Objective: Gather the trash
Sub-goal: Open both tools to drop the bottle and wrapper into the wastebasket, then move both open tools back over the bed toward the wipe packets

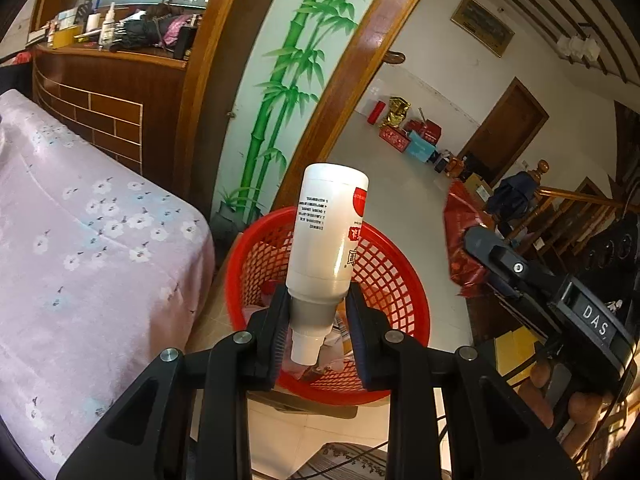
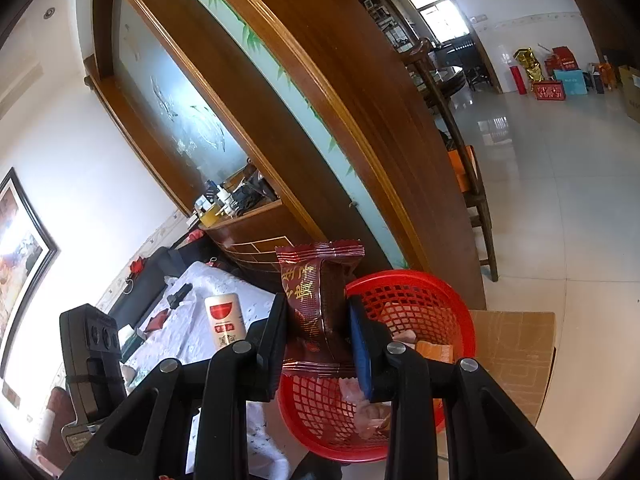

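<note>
The left gripper [image 1: 316, 326] is clamped on a white bottle [image 1: 326, 236], its pads pressing the grey neck just below the body, so the bottle stands cap-down between the fingers with its flat base pointing away from the camera. Its label shows a red patch and small upside-down print. Directly beyond and below the fingertips sits a red basket [image 1: 400, 280] of open plastic mesh, with crumpled paper and wrappers already lying in its bottom; the bottle hangs over the basket's opening, not touching the rim. To the left of this gripper lies a table covered by a pale pink flowered cloth [image 1: 88, 240], and further ahead a glass panel painted with green bamboo [image 1: 288, 80] stands in a curved wooden frame. The right gripper [image 2: 318, 328] is closed on a dark red snack packet [image 2: 316, 304] with gold characters, squeezed at its middle so both crimped ends stick out above and below the pads. Just past and to the right of those fingers is the same red basket [image 2: 420, 304], standing beside a flat piece of cardboard [image 2: 516, 352]. From this view the white bottle [image 2: 225, 320] appears to the left of the packet, above the cloth.
</note>
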Available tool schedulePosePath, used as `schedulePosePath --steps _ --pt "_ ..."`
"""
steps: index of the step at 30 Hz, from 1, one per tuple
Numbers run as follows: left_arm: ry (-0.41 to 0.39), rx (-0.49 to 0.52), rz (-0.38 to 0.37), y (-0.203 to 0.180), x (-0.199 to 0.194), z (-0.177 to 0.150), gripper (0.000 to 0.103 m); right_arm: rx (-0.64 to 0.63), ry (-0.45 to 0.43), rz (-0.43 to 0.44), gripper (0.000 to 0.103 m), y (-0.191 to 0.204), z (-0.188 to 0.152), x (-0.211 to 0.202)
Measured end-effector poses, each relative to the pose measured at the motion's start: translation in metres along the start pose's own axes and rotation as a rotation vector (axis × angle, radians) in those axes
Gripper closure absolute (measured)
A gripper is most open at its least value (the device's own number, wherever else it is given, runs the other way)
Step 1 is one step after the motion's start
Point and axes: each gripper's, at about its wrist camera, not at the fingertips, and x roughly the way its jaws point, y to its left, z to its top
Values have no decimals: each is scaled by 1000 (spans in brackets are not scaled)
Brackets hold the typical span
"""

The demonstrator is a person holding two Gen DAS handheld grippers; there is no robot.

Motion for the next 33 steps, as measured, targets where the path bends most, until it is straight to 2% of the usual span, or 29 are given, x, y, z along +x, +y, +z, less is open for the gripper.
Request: schedulePosePath --steps 5,7,9,10,11,13,14,18,21,24,27,31,33 --pt "46 10 -15 -5 21 0 76 10 13 -5 71 -7 2 6" --pt "48 27 -9 -6 28 -2 72 24 17 -10 70 -15 2 9" --pt "45 47 8 -7 32 -4 48 47 34 -14 70 -23 1 15" --pt "36 51 25 -7 30 -6 43 63 47 -13 66 -28 1 18" --pt "23 51 31 -5 25 -6 41 80 54 -12 53 -33 1 19" --pt "-10 48 38 0 11 -7 37 101 57 -13 44 -38 3 21" --pt "-30 36 50 4 0 -7 33 92 54 -21 44 -36 7 21" --pt "-143 -31 113 30 -66 -5 32 53 23 9 38 -12 14 17" --pt "-251 -63 221 50 -131 -10 24 26 10 106 32 25 12 22" --pt "-341 -117 324 74 -198 -21 21 -20 33 233 30 73 4 37" --pt "-385 -165 438 98 -254 -36 21 -89 56 346 29 129 -7 53" --pt "-441 -235 529 125 -310 -57 21 -151 108 476 26 200 -30 74" --pt "-462 -277 554 140 -336 -71 21 -176 140 511 26 227 -44 82"
